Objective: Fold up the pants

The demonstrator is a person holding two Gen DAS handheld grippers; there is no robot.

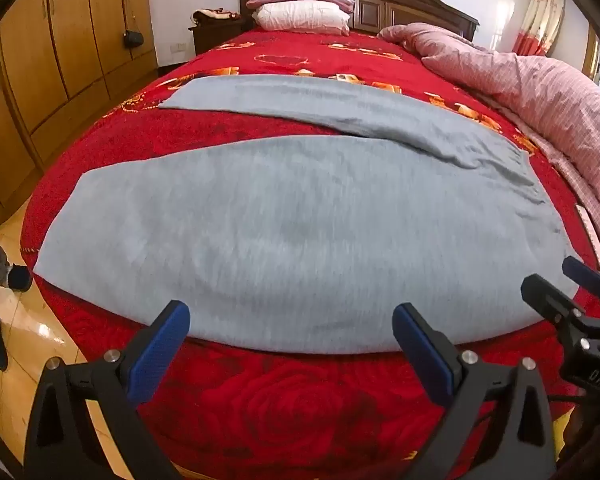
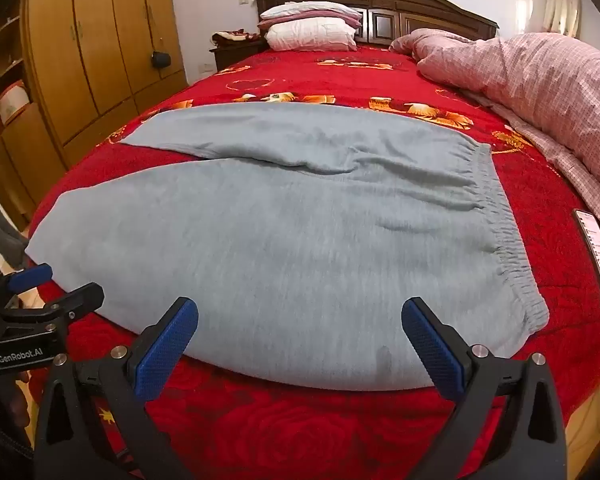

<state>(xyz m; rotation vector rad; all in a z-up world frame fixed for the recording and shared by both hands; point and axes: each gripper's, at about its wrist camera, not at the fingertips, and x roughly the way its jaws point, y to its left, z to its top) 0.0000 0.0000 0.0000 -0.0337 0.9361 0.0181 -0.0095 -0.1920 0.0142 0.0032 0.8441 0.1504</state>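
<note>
Grey pants (image 1: 284,232) lie flat on the red bed, legs spread toward the left, elastic waistband (image 2: 500,216) at the right. They also show in the right wrist view (image 2: 284,248). My left gripper (image 1: 292,344) is open and empty, hovering just above the near edge of the closer leg. My right gripper (image 2: 300,340) is open and empty above the near edge by the waist. The right gripper also shows at the right of the left wrist view (image 1: 560,284), and the left gripper shows at the left of the right wrist view (image 2: 56,284).
The red floral bedspread (image 1: 300,400) covers the bed. A pink quilt (image 1: 540,92) is bunched along the right side. Pillows (image 1: 300,8) lie at the headboard. A phone (image 2: 598,256) lies right of the waistband. Wooden wardrobes (image 1: 60,40) stand left.
</note>
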